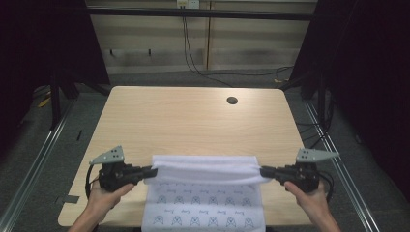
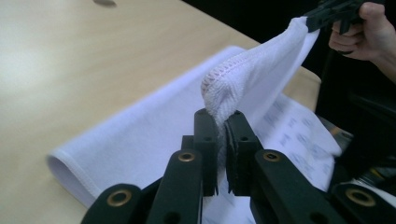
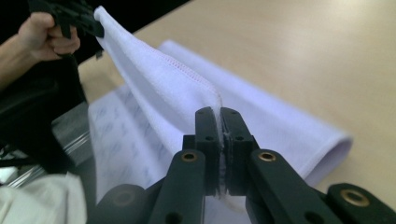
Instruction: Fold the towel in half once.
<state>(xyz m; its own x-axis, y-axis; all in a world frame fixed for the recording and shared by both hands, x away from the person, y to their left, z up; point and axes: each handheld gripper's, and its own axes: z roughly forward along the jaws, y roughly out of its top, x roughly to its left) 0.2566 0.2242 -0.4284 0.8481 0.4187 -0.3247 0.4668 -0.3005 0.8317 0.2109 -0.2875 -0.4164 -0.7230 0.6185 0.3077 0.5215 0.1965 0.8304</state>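
Observation:
A white towel (image 1: 205,169) with a grey printed pattern on its near part lies on the wooden table (image 1: 193,121) near the front edge, folded over along its far side. My left gripper (image 1: 151,171) is shut on the towel's left corner (image 2: 219,100), lifted off the table. My right gripper (image 1: 265,171) is shut on the right corner (image 3: 217,105). The raised hem (image 3: 159,60) stretches between the two grippers, above the folded part. In the left gripper view the other hand (image 2: 364,35) and its gripper show at the top right.
A round cable hole (image 1: 232,100) sits in the table's far right part. Metal rails (image 1: 34,159) run along the floor on both sides. Cables (image 1: 193,58) hang by the back wall. The far half of the tabletop is bare wood.

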